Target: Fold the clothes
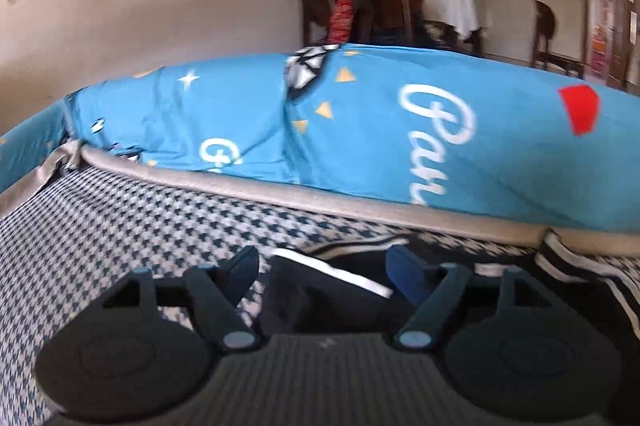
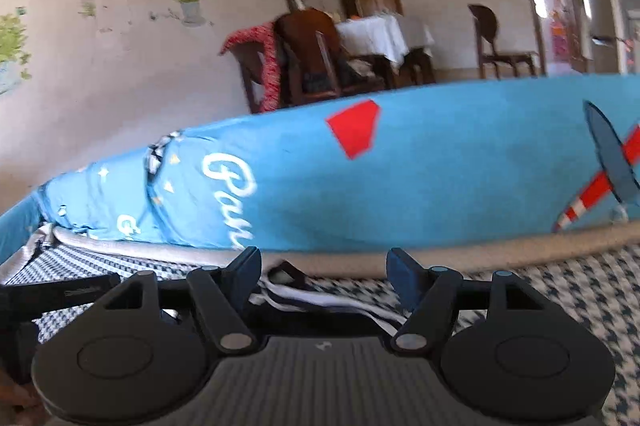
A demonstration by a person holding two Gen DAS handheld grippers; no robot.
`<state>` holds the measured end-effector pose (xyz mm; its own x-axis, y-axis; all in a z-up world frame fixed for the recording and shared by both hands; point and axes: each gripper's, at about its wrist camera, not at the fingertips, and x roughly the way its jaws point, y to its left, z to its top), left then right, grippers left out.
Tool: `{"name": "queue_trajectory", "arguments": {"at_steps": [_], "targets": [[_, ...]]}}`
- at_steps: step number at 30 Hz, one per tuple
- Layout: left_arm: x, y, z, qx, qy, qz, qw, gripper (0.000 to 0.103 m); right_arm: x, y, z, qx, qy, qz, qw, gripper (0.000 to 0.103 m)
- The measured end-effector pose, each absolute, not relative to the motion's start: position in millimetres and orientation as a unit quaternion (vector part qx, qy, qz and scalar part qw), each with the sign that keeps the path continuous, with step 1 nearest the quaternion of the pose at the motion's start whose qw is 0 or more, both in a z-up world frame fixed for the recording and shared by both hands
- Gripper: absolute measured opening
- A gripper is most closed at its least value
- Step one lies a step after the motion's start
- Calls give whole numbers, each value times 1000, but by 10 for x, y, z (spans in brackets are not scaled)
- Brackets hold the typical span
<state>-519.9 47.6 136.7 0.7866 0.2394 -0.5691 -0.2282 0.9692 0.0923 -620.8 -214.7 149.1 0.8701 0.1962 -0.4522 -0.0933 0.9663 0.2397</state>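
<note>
A black garment with white stripes point(image 1: 320, 290) lies on the houndstooth surface point(image 1: 120, 226), low in the left wrist view. My left gripper point(image 1: 322, 272) is open, its fingers on either side of a fold of that garment, close above it. In the right wrist view the same striped garment point(image 2: 320, 300) lies just beyond and below my right gripper point(image 2: 324, 272), which is open with nothing between its fingers. The left gripper's dark body point(image 2: 60, 296) shows at the left edge there.
A grey piped edge point(image 1: 280, 192) bounds the houndstooth surface. Behind it lies a bulky blue quilt point(image 1: 400, 130) with white lettering and red patches. Beyond stand wooden chairs point(image 2: 312, 54), a white-clothed table point(image 2: 376, 34) and a wall with stickers.
</note>
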Motion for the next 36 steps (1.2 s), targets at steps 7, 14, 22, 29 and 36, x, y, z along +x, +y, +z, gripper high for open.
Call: {"name": "queue_trajectory", "arguments": {"at_steps": [7, 14, 22, 29, 36], "targets": [[-5290, 323, 1297, 16, 321, 102, 941, 92, -6434, -2244, 1492, 143, 284, 36, 947, 70], [-5383, 248, 1217, 15, 340, 80, 937, 101, -6815, -2242, 1417, 185, 328, 12, 926, 71], [-5379, 164, 1029, 9, 387, 54, 921, 103, -6999, -2384, 1242, 207, 378, -22, 902, 72], [-5366, 290, 1008, -20, 402, 62, 913, 103, -6999, -2620, 1194, 197, 393, -48, 897, 72], [-5332, 391, 1012, -41, 411, 70, 908, 103, -6942, -2698, 1086, 200, 411, -47, 888, 72]]}}
